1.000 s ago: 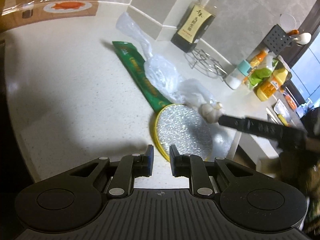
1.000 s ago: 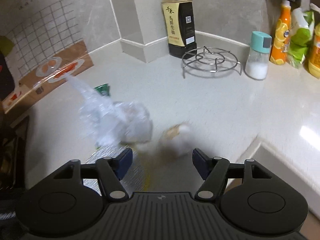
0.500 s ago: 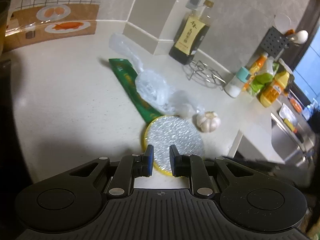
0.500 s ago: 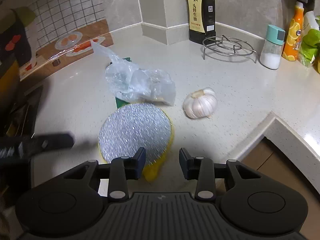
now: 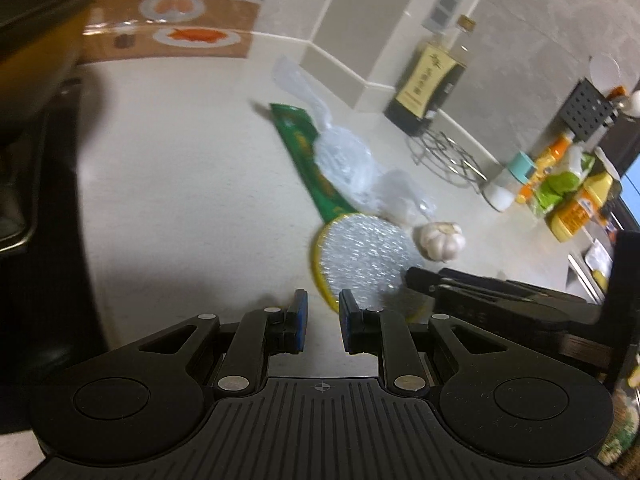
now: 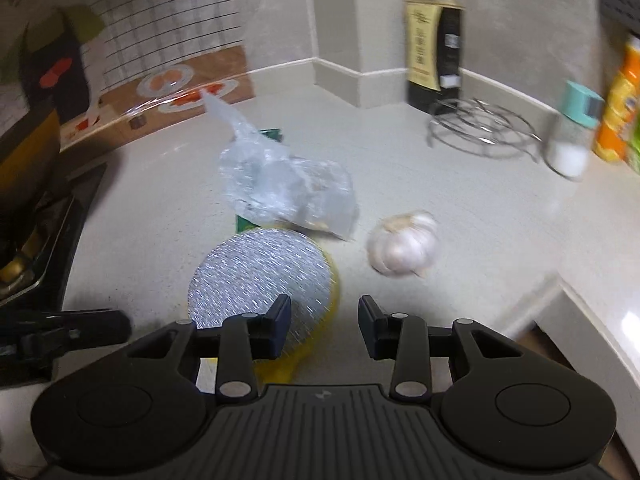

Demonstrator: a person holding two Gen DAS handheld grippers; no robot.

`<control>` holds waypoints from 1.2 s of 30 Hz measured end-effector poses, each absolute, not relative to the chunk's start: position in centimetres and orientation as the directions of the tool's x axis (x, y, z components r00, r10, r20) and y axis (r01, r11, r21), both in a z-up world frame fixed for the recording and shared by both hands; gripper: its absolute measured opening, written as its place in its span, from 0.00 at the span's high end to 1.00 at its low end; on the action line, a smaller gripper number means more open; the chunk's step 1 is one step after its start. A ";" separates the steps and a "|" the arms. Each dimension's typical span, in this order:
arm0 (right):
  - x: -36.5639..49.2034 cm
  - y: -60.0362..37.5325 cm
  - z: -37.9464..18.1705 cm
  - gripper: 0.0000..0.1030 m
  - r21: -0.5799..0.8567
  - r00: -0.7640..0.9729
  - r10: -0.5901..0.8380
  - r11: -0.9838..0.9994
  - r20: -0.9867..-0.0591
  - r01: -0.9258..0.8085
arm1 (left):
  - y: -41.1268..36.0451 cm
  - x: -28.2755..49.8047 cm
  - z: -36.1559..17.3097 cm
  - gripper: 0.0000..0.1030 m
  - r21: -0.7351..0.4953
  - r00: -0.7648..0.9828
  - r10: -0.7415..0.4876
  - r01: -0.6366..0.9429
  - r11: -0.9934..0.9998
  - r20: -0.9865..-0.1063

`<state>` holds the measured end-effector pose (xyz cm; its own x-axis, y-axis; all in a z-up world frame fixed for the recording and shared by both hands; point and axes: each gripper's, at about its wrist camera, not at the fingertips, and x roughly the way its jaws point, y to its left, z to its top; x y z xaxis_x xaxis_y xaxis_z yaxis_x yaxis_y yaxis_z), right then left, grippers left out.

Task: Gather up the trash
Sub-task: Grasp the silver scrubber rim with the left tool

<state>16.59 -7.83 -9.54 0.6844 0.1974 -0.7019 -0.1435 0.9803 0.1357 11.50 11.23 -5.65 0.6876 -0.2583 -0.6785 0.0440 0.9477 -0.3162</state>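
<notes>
— Two grippers: holding anything?
— No. Left gripper (image 5: 323, 322) narrowly apart, right gripper (image 6: 325, 326) wider, both empty.
— Trash?
— Plastic bag (image 6: 280, 188) on the bench (image 6: 460, 200), over a green wrapper (image 5: 308, 160).

Bottle (image 5: 430, 82) label and wrapper (image 5: 306, 158) print too blurred

Left gripper (image 5: 322, 327): matte black, ribbed housing, silver pivot screws, blue-padded jaws.
Right gripper (image 6: 324, 327): matte black, ribbed housing, silver pivot screws, dark-padded jaws.
</notes>
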 end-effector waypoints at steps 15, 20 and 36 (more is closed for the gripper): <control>12.7 -8.0 -10.5 0.64 0.219 0.590 0.337 0.939 -0.734 -0.264 | 10.0 13.6 -6.8 0.81 -0.334 0.636 -0.343 0.140 0.932 -0.691; 11.4 -9.1 -10.3 0.64 0.188 0.609 0.299 0.952 -0.734 -0.240 | 7.6 14.2 -7.4 0.81 -0.217 0.616 -0.319 0.237 0.947 -0.721; 11.0 -11.5 -8.8 0.64 0.231 0.649 0.276 0.960 -0.709 -0.155 | 5.9 15.0 -8.6 0.80 -0.233 0.529 -0.396 0.349 0.908 -0.750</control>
<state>11.01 -11.53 -8.79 0.6495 0.2759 -0.7086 -0.1555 0.9604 0.2314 15.03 5.86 -8.64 0.5293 -0.3962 -0.7502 0.3486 0.9077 -0.2334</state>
